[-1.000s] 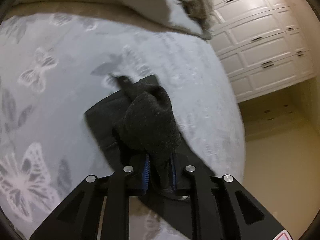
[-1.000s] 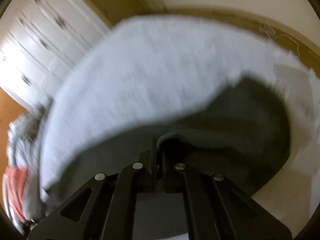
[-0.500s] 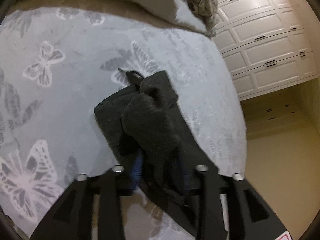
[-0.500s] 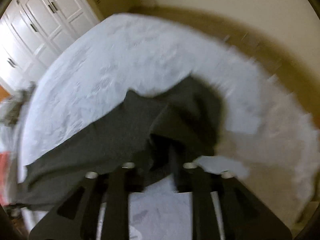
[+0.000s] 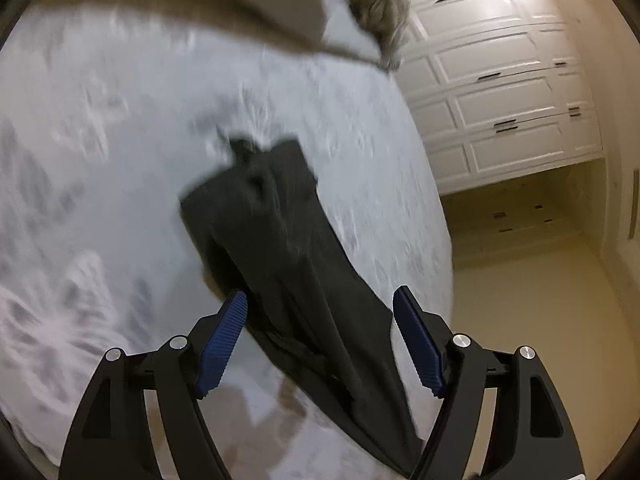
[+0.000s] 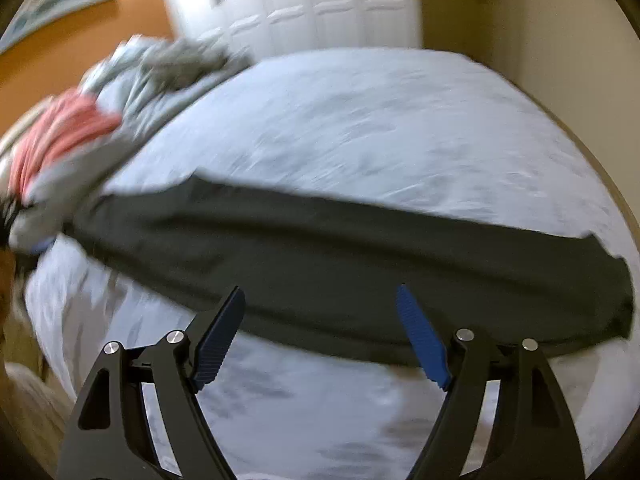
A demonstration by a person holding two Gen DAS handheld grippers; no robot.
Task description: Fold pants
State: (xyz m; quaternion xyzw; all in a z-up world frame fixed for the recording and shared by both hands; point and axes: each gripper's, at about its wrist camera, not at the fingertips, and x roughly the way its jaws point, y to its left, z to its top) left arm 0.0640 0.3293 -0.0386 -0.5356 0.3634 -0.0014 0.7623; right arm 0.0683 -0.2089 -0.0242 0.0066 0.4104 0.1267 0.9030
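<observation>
Both tongs stand spread, their jaws having just been opening: the left tongs (image 5: 320,308) with the dark pants (image 5: 280,240) lying between the pads but unpinched, the right tongs (image 6: 320,304) just above the cloth. Those pants lie stretched in a long strip on the bed (image 6: 380,120), along its near edge. A lengthwise fold looks laid down. Next comes regripping one end to bring it over the other.

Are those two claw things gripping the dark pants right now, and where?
Neither. The left gripper and right gripper have just been opening; the pants lie loose on the bed.
</observation>
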